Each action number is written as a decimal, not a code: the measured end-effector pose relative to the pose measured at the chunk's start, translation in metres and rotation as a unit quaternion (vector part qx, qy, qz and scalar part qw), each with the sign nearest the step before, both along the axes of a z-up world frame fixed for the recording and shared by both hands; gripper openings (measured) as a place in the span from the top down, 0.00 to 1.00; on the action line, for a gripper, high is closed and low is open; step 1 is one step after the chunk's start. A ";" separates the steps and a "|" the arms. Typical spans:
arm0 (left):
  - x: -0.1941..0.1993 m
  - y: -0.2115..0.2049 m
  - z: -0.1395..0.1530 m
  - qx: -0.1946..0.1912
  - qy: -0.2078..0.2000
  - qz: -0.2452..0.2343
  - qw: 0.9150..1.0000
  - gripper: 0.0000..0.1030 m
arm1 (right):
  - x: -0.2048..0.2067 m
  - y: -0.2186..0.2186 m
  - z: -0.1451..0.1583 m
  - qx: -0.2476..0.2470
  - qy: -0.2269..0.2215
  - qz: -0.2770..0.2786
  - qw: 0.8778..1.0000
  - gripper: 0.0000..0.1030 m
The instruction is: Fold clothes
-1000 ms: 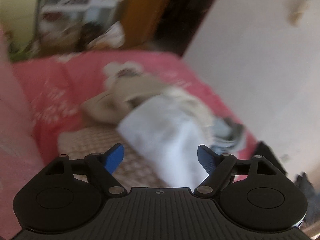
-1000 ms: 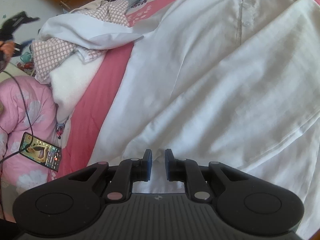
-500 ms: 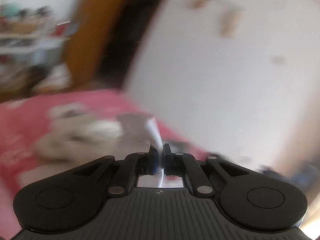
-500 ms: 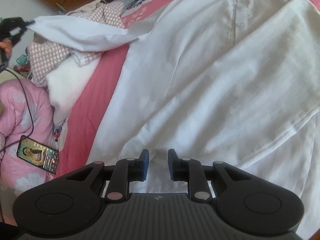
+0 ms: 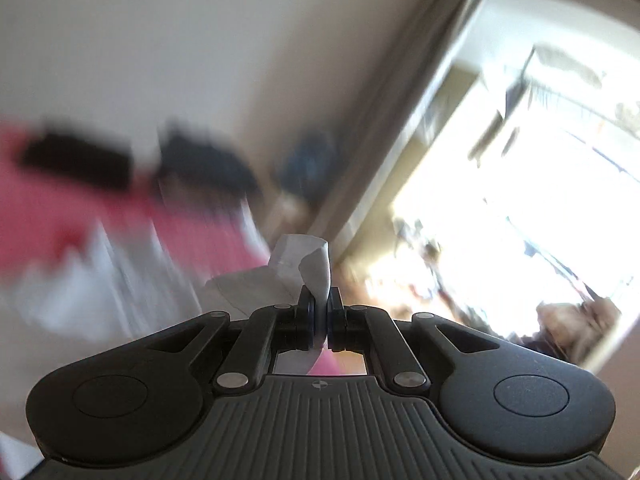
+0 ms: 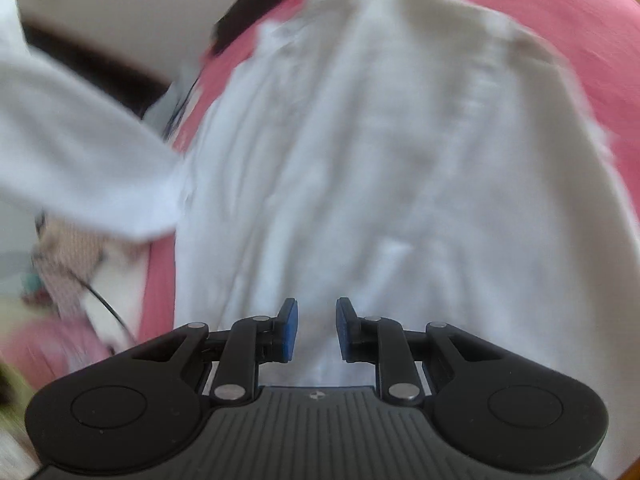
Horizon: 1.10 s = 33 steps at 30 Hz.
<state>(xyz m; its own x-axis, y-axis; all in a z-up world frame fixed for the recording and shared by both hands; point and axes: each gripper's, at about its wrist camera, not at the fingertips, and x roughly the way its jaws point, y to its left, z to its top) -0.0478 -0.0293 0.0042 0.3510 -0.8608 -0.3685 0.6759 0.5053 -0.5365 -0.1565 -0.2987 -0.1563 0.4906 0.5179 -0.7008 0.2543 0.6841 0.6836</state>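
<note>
a white sleeve [image 5: 316, 272] is pinched between the closed left fingers [image 5: 308, 320]. the right fingers [image 6: 290, 330] are held slightly apart, empty, just above the white shirt [image 6: 380, 160] on the pink bed [image 6: 560, 20].

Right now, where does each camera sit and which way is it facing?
Left wrist: on the left gripper, looking along shut fingers pinching a white sleeve, toward a wall and bright window; heavily blurred.
Right wrist: on the right gripper, jaws apart, looking down at the white shirt on the pink bed.
Shared: the pink bed and white cloth; no hand shows.
</note>
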 end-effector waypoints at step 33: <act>-0.095 0.048 -0.129 0.269 -0.079 -0.089 0.956 0.54 | 0.044 -0.025 0.034 -0.067 -0.048 0.023 0.996 0.55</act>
<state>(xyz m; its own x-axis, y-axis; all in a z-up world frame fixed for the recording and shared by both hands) -0.1430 0.0190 -0.1249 0.3048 -0.6136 -0.7284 0.8278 0.5489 -0.1160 -0.1127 -0.3241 -0.1220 0.5365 0.4467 -0.7160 0.1587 0.7799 0.6055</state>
